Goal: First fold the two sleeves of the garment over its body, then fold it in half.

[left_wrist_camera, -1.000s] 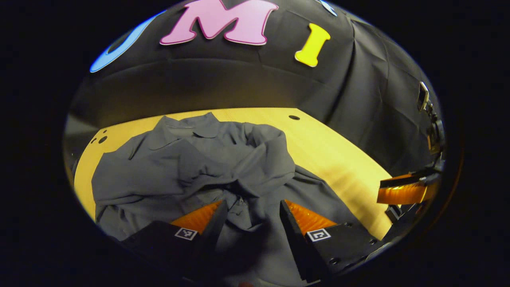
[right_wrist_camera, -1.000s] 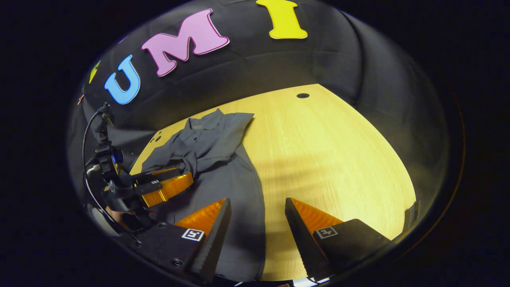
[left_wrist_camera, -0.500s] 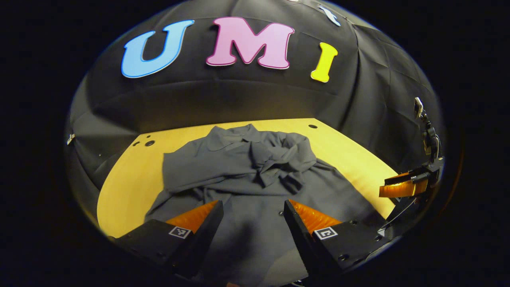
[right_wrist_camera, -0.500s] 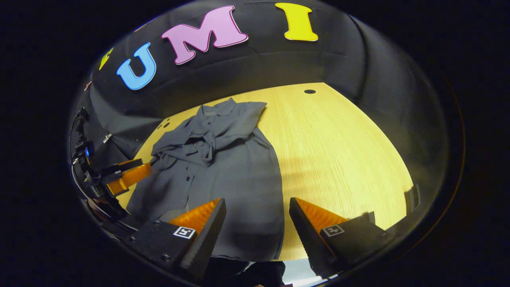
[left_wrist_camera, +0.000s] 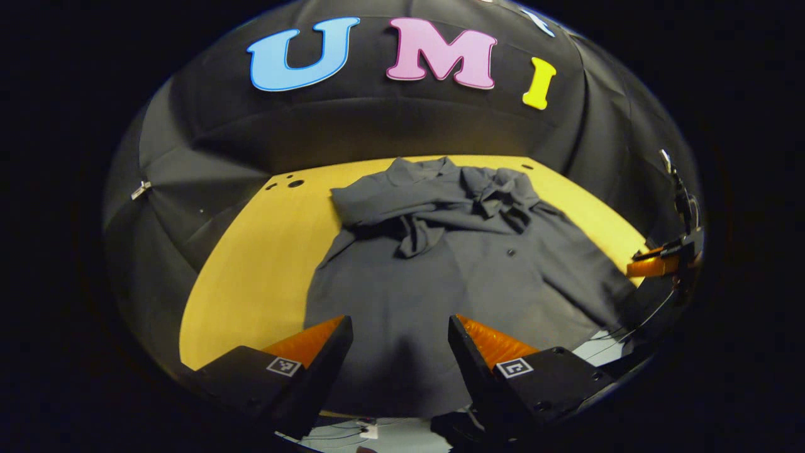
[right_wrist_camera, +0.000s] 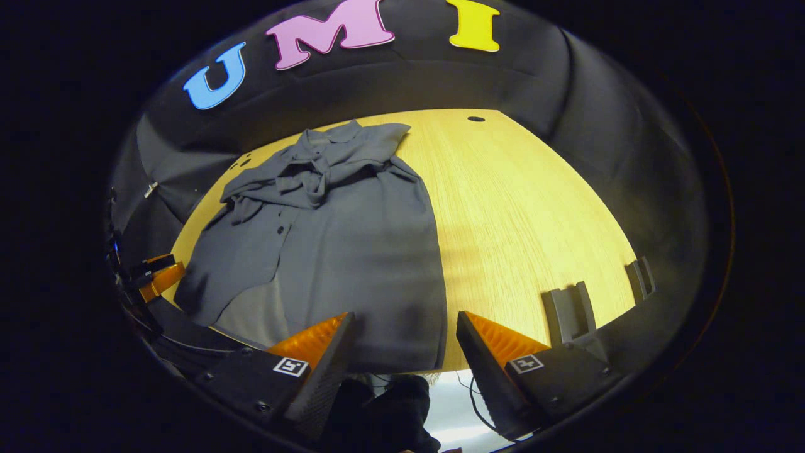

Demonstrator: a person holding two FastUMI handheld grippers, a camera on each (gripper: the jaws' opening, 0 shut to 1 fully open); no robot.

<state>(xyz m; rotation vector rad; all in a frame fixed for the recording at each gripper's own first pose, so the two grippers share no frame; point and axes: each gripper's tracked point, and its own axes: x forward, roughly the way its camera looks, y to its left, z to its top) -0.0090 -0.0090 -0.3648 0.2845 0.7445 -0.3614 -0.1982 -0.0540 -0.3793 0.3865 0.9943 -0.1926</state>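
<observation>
Shirt: the dark grey button-up cloth shirt [left_wrist_camera: 453, 270] lies on the yellow wooden table [left_wrist_camera: 251, 264], collar at the far end, hem at the near edge.
Sleeves: both sleeves [right_wrist_camera: 295, 182] sit bunched and crossed over the chest, just below the collar. They look lumpy, not flat.
Left gripper: the left gripper [left_wrist_camera: 396, 358] hangs over the near hem with its two fingers apart and nothing between them.
Right gripper: the right gripper [right_wrist_camera: 405, 358] hangs over the near right corner of the hem, fingers apart too, holding nothing.
Step now: I think the sleeves are done and the fold in half comes next.
How to do it well: each gripper should pinch one bottom corner of the hem, left on the left corner, right on the right.
Lift: raise both corners together so the cloth stays level.
Carry: bring the hem up to the collar and lay it down softly.
Watch out: the sleeve lump may slide or make a bump, and the hem near the table edge may slip off.
</observation>
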